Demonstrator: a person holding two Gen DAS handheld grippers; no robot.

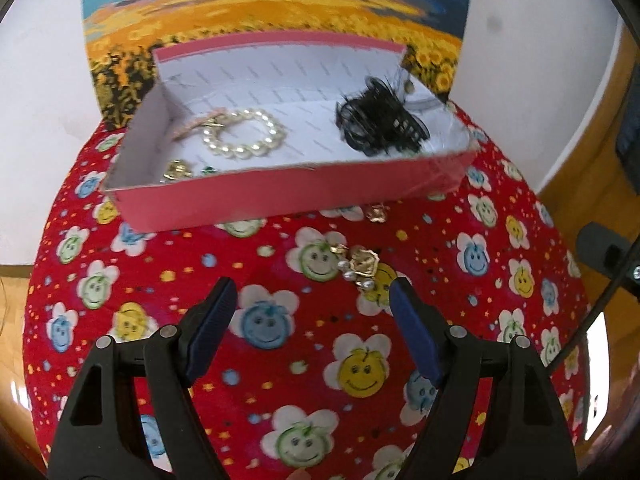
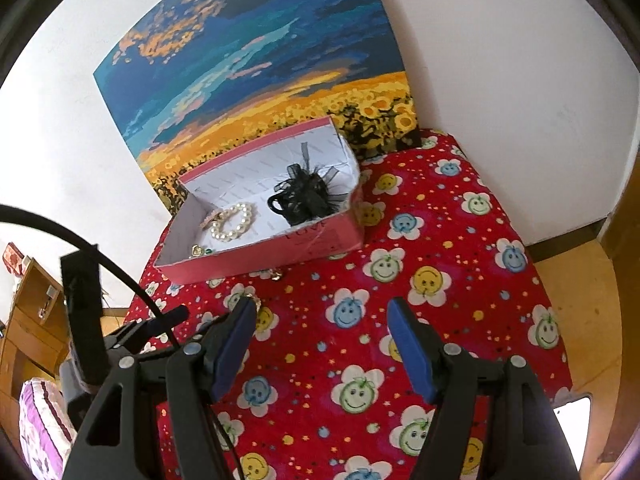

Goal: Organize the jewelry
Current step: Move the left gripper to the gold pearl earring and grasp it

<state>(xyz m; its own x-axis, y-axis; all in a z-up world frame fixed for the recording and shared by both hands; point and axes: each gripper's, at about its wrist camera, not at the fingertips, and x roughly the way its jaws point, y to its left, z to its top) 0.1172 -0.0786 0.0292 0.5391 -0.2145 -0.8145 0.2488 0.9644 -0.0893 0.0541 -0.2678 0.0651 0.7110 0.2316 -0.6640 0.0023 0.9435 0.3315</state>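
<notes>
From the left wrist camera we see our left gripper [image 1: 312, 298] hanging over a red cloth [image 1: 280, 360] printed with smiley-face flowers, its blue-padded fingers spread wide with nothing between them. Just ahead of the right fingertip lies a gold earring [image 1: 362, 266] on the cloth: a crumpled gold disc with a cluster of small pearls dangling beneath it and a smaller gold piece at its left. A second small gold piece [image 1: 376, 213] lies farther on, close against the front wall of a shallow pink box [image 1: 280, 196]. The box has a white lining printed with faint dashes. Inside, at the left, rests a pearl bracelet [image 1: 244, 138], a ring of cream beads with a gold clasp; in the near-left corner sit a gold trinket [image 1: 178, 169] and a tiny green stone [image 1: 208, 169]. At the right lies a black hair clip [image 1: 380, 124] tangled in black netting. A sunflower-field painting [image 1: 276, 8] leans on the white wall behind.

From the right wrist camera we see our right gripper [image 2: 322, 306] also spread wide and empty above the same cloth [image 2: 400, 280]. The box [image 2: 280, 248] sits ahead, well apart, holding the bracelet [image 2: 234, 222] and the black clip [image 2: 304, 196]. A gold piece [image 2: 276, 276] lies before its front wall, and another peeks out beside the left fingertip [image 2: 258, 303].
</notes>
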